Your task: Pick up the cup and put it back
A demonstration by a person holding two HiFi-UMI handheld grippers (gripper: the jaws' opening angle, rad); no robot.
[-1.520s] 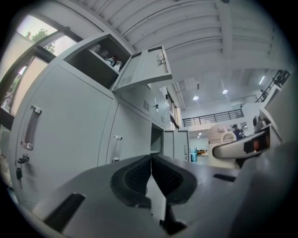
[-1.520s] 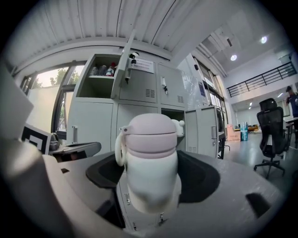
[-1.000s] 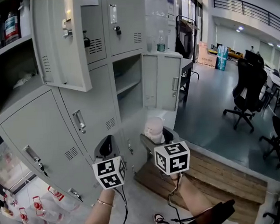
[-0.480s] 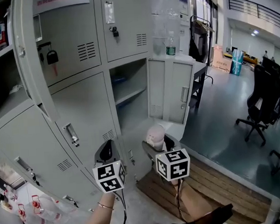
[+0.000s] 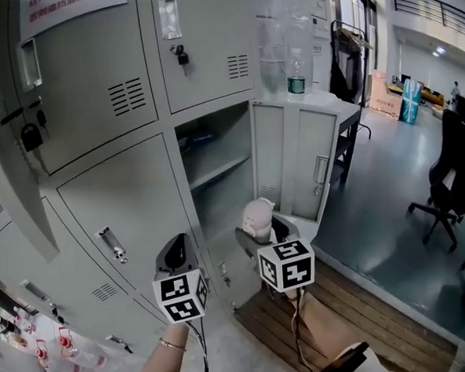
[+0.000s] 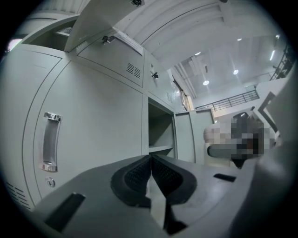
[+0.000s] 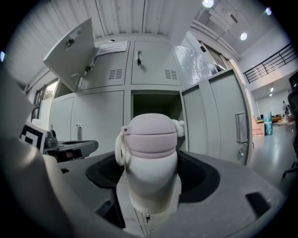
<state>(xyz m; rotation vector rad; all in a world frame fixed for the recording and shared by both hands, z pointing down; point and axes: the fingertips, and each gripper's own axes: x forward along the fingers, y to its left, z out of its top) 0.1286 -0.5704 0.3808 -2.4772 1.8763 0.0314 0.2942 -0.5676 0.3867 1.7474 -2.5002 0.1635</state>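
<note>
The left gripper (image 5: 176, 254) had its jaws pressed together with nothing in them. To its right, the right gripper (image 5: 262, 230) had its jaws clamped on the sides of the cup (image 7: 151, 160), up in the air in front of the open locker (image 5: 215, 159). The pale pink cup had a lid and a loop. It looked hard, smooth, maybe slippery, and probably light. The round middle under the lid seemed the best place to hold it.

Bottle (image 5: 295, 74) atop low grey cabinet (image 5: 305, 149)
</note>
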